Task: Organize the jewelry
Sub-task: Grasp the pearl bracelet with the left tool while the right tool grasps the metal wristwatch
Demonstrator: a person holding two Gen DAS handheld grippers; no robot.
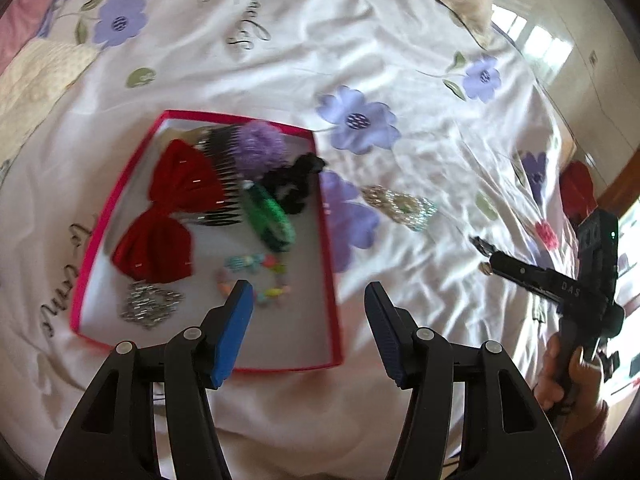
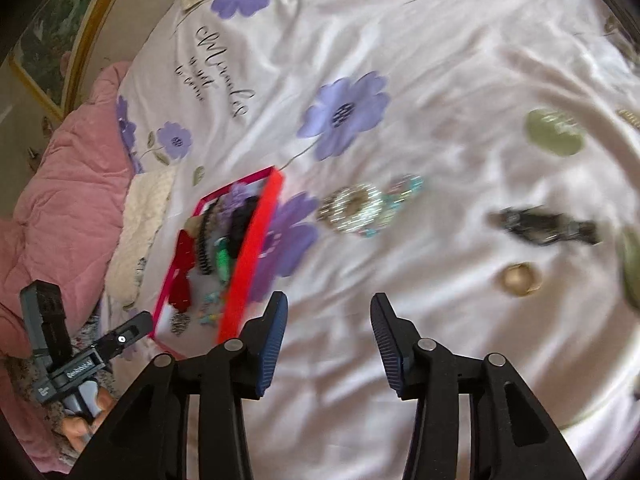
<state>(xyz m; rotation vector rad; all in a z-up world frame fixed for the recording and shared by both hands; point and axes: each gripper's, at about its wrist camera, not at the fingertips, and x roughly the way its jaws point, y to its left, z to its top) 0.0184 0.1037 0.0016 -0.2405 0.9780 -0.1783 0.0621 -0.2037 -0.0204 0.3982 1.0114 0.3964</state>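
A shallow red box (image 1: 120, 200) lies on the bed. It holds red bows (image 1: 180, 184), a dark comb, a purple pompom (image 1: 258, 146), a black scrunchie (image 1: 292, 180), a green clip (image 1: 268, 216), a coloured bead bracelet (image 1: 256, 276) and a silver piece (image 1: 150, 306). My left gripper (image 1: 309, 286) hangs open over the box's near right corner, with nothing between its fingers. To the right of the box, a silver and teal beaded bracelet (image 2: 356, 210), a black clip (image 2: 544, 224) and a gold ring (image 2: 520, 278) lie loose on the sheet. My right gripper (image 2: 330, 298) is open and empty above bare sheet, short of them.
The bed has a white flowered cover (image 1: 360, 40) with wrinkles. A pink quilt (image 2: 60, 200) is bunched at the left, under a framed picture (image 2: 60, 40). A red item (image 1: 576, 184) lies at the far right edge. A hand (image 1: 556, 372) holds the right gripper's handle.
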